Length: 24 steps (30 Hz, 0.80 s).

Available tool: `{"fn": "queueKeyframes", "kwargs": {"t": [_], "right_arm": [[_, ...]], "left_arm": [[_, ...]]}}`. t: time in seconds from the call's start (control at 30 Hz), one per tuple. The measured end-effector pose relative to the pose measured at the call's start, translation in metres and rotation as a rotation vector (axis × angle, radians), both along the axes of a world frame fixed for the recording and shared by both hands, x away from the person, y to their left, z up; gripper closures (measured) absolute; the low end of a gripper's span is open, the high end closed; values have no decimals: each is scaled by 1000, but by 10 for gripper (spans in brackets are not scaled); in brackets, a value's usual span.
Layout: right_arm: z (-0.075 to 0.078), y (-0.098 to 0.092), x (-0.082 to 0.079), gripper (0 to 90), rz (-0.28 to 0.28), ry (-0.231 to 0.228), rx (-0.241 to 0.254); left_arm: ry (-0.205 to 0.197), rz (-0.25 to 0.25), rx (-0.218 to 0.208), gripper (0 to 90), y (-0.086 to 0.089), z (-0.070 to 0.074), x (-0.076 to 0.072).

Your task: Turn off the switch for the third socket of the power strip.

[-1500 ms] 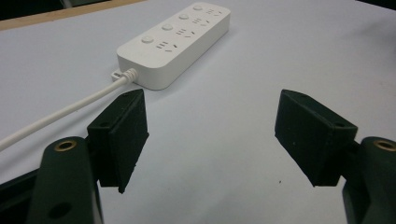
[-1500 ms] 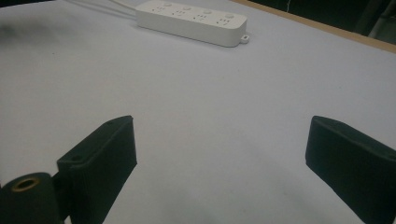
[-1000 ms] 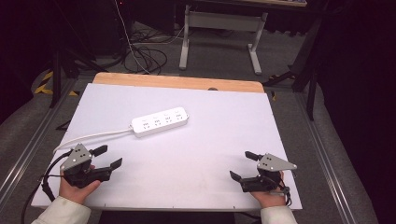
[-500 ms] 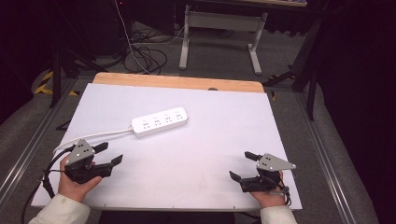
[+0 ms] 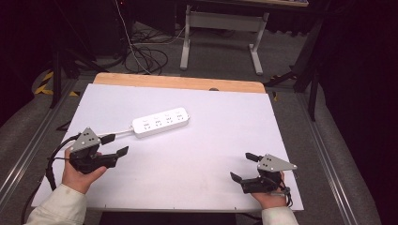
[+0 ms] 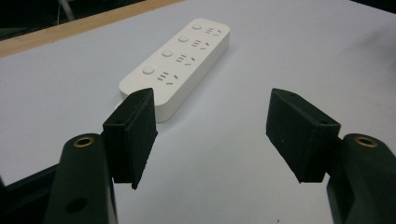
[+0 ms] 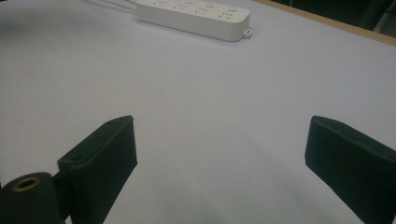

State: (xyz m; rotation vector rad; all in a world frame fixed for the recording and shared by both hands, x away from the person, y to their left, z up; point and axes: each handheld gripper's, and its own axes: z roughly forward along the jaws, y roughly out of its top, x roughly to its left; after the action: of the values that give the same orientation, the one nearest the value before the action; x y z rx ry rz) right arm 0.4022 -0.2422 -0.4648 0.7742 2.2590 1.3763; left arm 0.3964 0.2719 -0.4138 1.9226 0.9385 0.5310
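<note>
A white power strip [image 5: 161, 122] with several sockets and buttons lies near the middle of the white table, its white cord running off to the left. My left gripper [image 5: 115, 145] hovers at the left, open and empty, a short way in front of the strip's cord end [image 6: 180, 65]. My right gripper [image 5: 245, 167] rests at the front right, open and empty, far from the strip [image 7: 194, 14].
The white tabletop [image 5: 211, 140] has a wooden strip [image 5: 178, 82] along its far edge. Black cables [image 5: 51, 164] trail from the left gripper over the table's left edge. Beyond the table stand a metal frame [image 5: 220, 28] and loose floor cables [image 5: 145, 51].
My left gripper has moved forward and to the right, closer to the power strip's cord end. The right gripper has stayed in place.
</note>
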Motion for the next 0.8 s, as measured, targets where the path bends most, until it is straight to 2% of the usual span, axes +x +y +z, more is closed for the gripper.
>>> {"fn": "queueKeyframes", "kwargs": {"t": [0.17,0.23,0.3,0.5,0.57,0.8], "right_arm": [[-1,0,1,91,3,6,1],[-1,0,1,91,4,5,4],[-1,0,0,92,2,6,0],[-1,-1,0,93,5,7,5],[-1,-1,1,93,7,7,4],[-1,0,0,93,16,9,4]], "left_arm": [[1,-28,6,366,-5,7,9],[8,-47,-8,397,-7,8,12],[14,-40,2,411,-10,11,16],[18,-62,-4,425,-19,18,26],[38,-80,-7,419,-23,20,29],[59,-118,-8,452,-35,26,42]]}}
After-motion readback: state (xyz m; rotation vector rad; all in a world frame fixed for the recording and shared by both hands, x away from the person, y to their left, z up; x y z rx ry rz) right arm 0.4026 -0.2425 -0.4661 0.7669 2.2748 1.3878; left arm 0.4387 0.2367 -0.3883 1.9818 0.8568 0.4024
